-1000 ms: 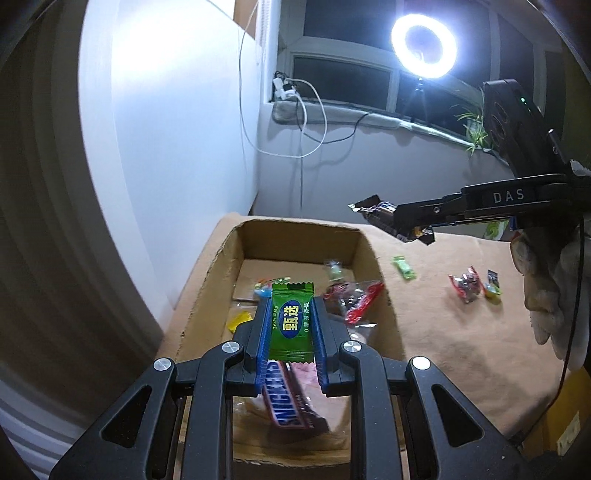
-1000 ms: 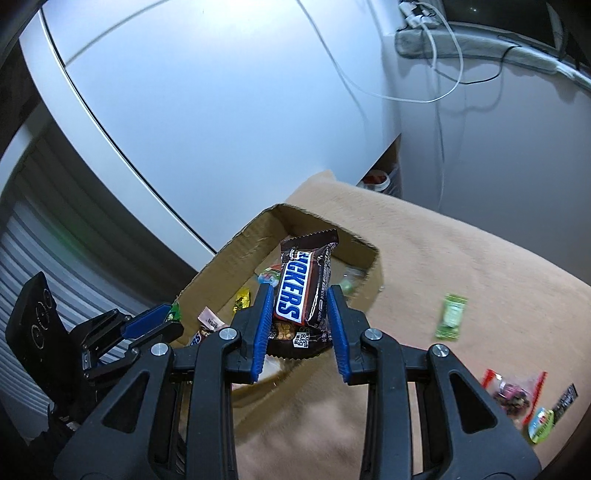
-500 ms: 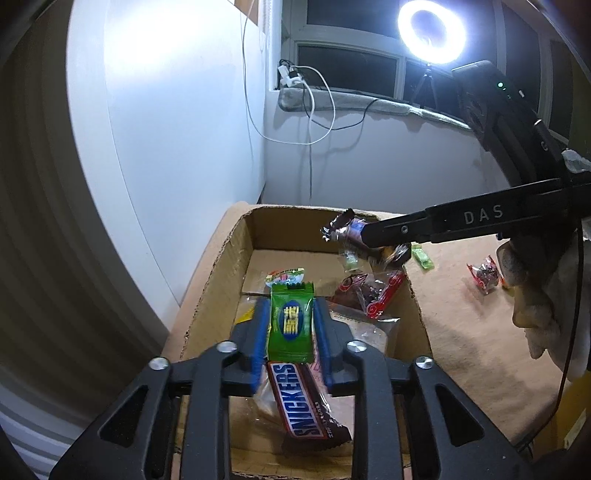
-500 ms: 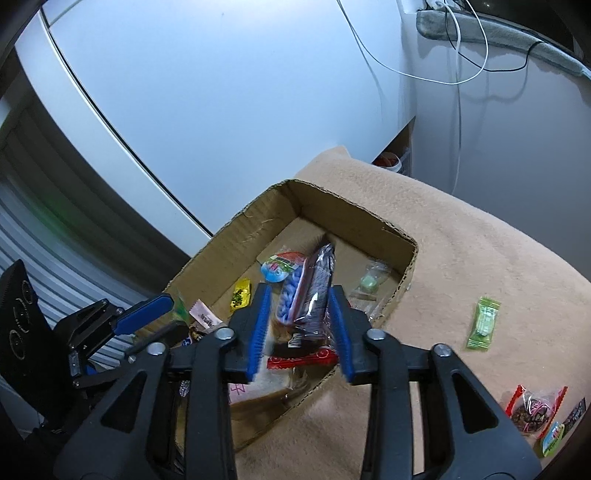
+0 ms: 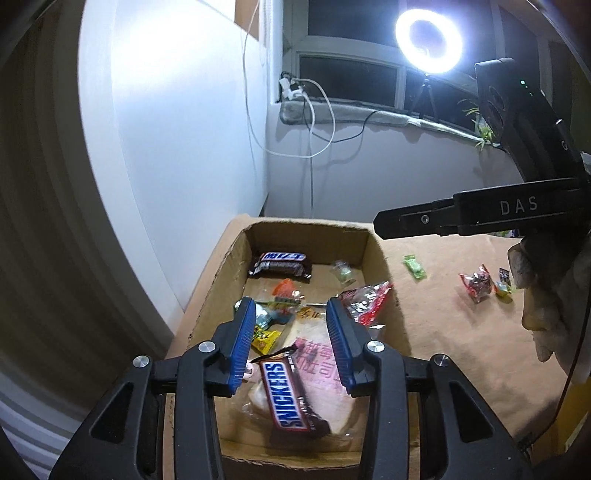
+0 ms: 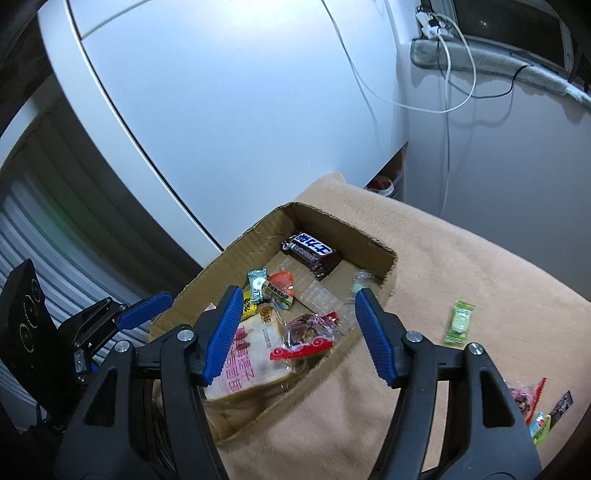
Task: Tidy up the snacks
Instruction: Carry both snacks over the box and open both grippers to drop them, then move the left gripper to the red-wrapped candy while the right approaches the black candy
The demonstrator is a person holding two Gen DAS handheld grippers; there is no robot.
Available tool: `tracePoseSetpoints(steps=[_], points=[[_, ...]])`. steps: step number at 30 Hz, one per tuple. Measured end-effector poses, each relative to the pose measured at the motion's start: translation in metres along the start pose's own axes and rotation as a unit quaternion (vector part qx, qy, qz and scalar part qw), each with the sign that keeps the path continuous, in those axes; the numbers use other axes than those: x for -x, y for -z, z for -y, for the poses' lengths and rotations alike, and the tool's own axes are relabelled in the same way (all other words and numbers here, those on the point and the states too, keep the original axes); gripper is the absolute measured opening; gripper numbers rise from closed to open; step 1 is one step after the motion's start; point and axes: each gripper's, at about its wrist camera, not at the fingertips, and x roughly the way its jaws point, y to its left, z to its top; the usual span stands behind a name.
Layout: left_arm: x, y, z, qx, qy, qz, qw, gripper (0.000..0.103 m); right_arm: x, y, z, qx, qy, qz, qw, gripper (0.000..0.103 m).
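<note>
An open cardboard box (image 5: 373, 251) (image 6: 388, 266) on a tan cloth holds several snacks. A Snickers bar (image 5: 286, 395) lies at its near end on a pink bread packet (image 5: 321, 365) (image 6: 251, 354). A second Snickers bar (image 5: 280, 264) (image 6: 312, 253) lies at the far end. A red wrapped snack (image 5: 365, 301) (image 6: 306, 338) leans at the right wall. My left gripper (image 5: 291, 336) is open and empty above the box. My right gripper (image 6: 295, 332) is open and empty over the box's right side; its arm shows in the left wrist view (image 5: 480, 218).
On the cloth right of the box lie a green candy (image 5: 414, 266) (image 6: 459, 322), a red packet (image 5: 476, 284) (image 6: 524, 395) and small wrappers (image 5: 504, 284) (image 6: 550, 417). A white wall stands left of the box. A ring light (image 5: 428, 35) and cables are behind.
My left gripper opened and let go of the green candy. My right gripper opened and dropped its Snickers bar into the far end of the box.
</note>
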Motion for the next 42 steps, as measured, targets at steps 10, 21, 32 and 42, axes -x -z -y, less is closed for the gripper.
tracePoseSetpoints(steps=[10,21,32,42], points=[[0.018,-0.006,0.029,-0.017,0.016,0.023,0.9995,0.038,0.049,0.022,0.018,-0.003,0.032,0.033,0.999,0.066],[0.011,-0.009,0.076,-0.020,0.075,0.024,0.9967,0.038,0.121,0.074,0.094,-0.061,0.107,0.073,0.990,0.066],[-0.023,-0.008,0.151,-0.029,0.159,-0.004,0.9868,0.048,0.145,0.125,0.180,-0.119,0.165,0.043,0.978,0.066],[-0.069,-0.006,0.198,-0.052,0.186,-0.040,0.9803,0.056,0.132,0.150,0.226,-0.154,0.150,0.012,0.977,0.066]])
